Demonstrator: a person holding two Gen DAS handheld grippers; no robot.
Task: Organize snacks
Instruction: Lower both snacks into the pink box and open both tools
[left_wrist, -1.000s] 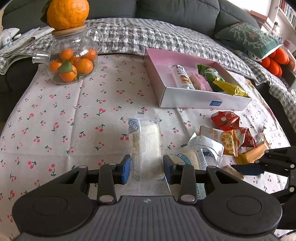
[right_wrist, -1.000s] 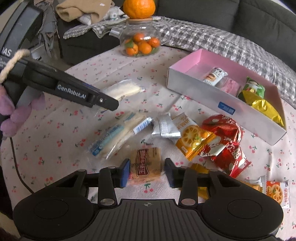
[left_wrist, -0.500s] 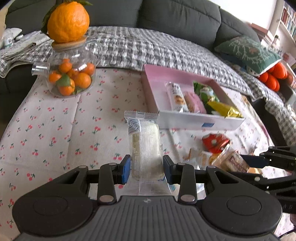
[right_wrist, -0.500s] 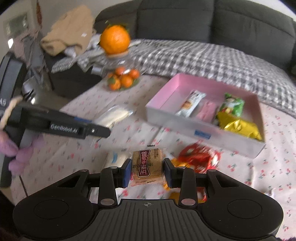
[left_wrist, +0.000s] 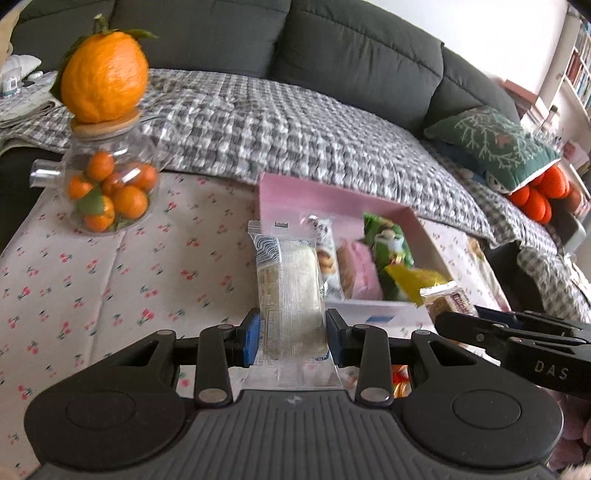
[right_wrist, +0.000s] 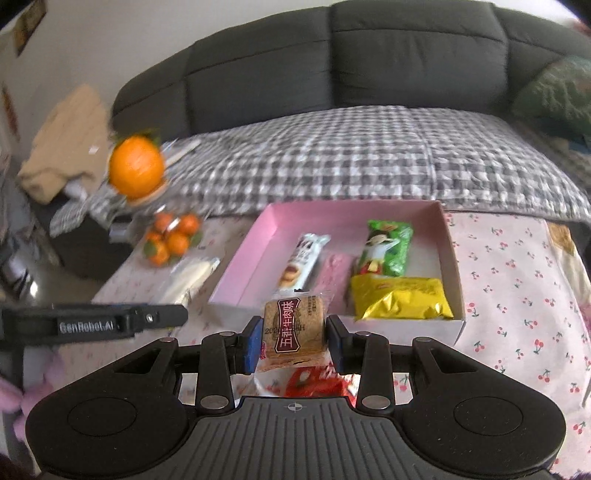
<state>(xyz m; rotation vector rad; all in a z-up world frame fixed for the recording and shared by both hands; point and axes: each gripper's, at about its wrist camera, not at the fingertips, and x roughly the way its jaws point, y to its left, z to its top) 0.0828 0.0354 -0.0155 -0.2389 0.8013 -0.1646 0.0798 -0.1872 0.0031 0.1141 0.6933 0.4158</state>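
My left gripper (left_wrist: 293, 338) is shut on a clear-wrapped white cake bar (left_wrist: 290, 291), held up off the table in front of the pink box (left_wrist: 291, 192). In the right wrist view my right gripper (right_wrist: 294, 342) is shut on a small brown biscuit pack (right_wrist: 294, 325) with a dark red label, lifted just before the pink box (right_wrist: 332, 218). That box holds a white cookie bar (right_wrist: 303, 260), a pink pack (right_wrist: 332, 275), a green pack (right_wrist: 388, 247) and a yellow pack (right_wrist: 400, 299). The right gripper's biscuit pack (left_wrist: 448, 301) shows at the right of the left wrist view.
A glass jar of small oranges (left_wrist: 107, 192) with a big orange (left_wrist: 103, 75) on its lid stands at the table's far left. Red snack packs (right_wrist: 314, 382) lie under my right gripper. A checked blanket (left_wrist: 295, 125) covers the dark sofa behind the table.
Both grippers have risen off the cherry-print tablecloth with their packs and moved toward the pink box. The right one rolled level, and the box now sits straight ahead of it.
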